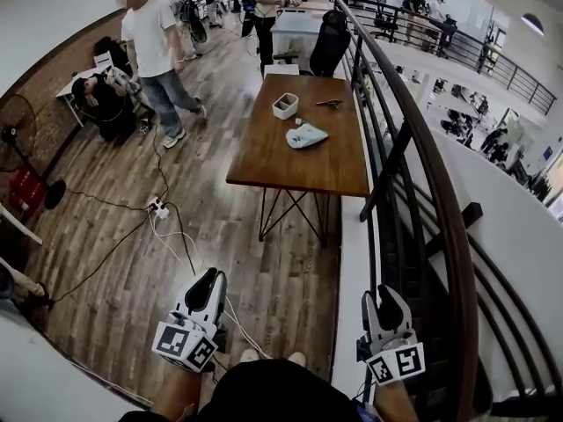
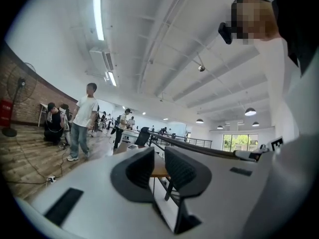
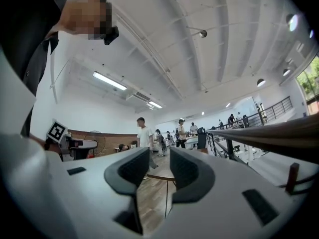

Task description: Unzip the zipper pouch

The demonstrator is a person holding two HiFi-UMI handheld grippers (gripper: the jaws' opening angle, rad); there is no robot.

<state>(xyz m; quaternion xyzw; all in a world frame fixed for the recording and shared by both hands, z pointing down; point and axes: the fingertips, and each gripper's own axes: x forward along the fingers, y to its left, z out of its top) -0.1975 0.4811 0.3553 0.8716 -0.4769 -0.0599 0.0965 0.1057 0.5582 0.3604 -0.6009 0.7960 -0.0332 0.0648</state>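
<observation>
The pale zipper pouch (image 1: 306, 135) lies flat on a brown wooden table (image 1: 308, 170) far ahead of me, near its right side. Both grippers hang low in the head view, well short of the table and touching nothing. My left gripper (image 1: 211, 277) points forward over the wooden floor; in the left gripper view its jaws (image 2: 158, 156) stand only a narrow gap apart with nothing between them. My right gripper (image 1: 385, 294) hangs beside the railing, and its jaws (image 3: 159, 156) stand a little wider apart, also empty. In both gripper views the pouch cannot be made out.
A white box (image 1: 285, 105) and a small dark tool (image 1: 329, 104) sit on the table's far half. A dark curved railing (image 1: 413, 161) runs along the right. Cables and a power strip (image 1: 157, 207) lie on the floor at left. A person in a white shirt (image 1: 157, 55) stands beyond.
</observation>
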